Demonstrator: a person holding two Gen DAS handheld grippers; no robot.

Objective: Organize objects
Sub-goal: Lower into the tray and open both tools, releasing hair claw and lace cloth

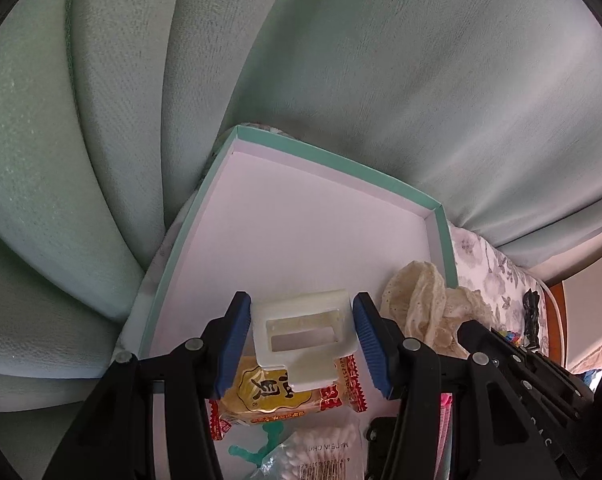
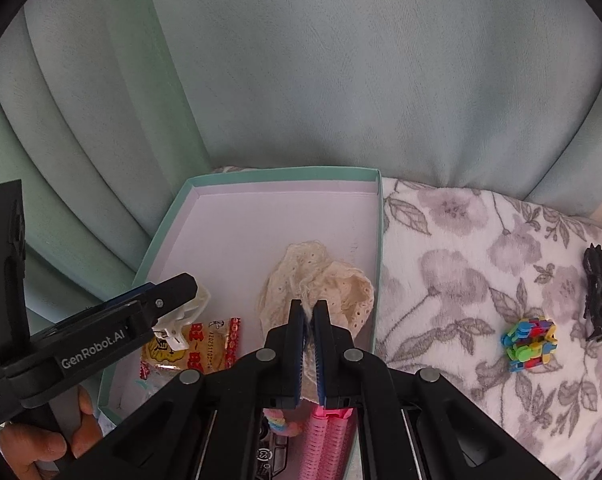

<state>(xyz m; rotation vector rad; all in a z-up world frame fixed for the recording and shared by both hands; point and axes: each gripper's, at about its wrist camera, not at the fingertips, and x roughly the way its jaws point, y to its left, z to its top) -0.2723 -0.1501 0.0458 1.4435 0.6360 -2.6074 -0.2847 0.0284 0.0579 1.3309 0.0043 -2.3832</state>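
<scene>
A shallow teal-rimmed box [image 1: 333,162] [image 2: 285,174] with a white floor lies on a floral blanket. My left gripper [image 1: 301,320] is shut on a white plastic clip [image 1: 303,334], held just above a yellow and red snack packet [image 1: 285,394] in the box. From the right wrist view the left gripper [image 2: 181,300] comes in from the left, with the white clip [image 2: 181,320] over the snack packet [image 2: 197,348]. My right gripper [image 2: 309,312] is shut on a cream lace cloth [image 2: 313,276] that lies in the box; the lace cloth [image 1: 425,300] drapes by the right wall.
On the blanket [image 2: 461,272] right of the box lie a multicoloured block toy [image 2: 529,344] and a black figure [image 2: 599,296]. Inside the box near me are a cotton swab bag [image 1: 321,452], pink hair rollers [image 2: 329,440] and a pastel hair tie [image 2: 285,424]. Pale green curtains [image 1: 341,60] hang behind.
</scene>
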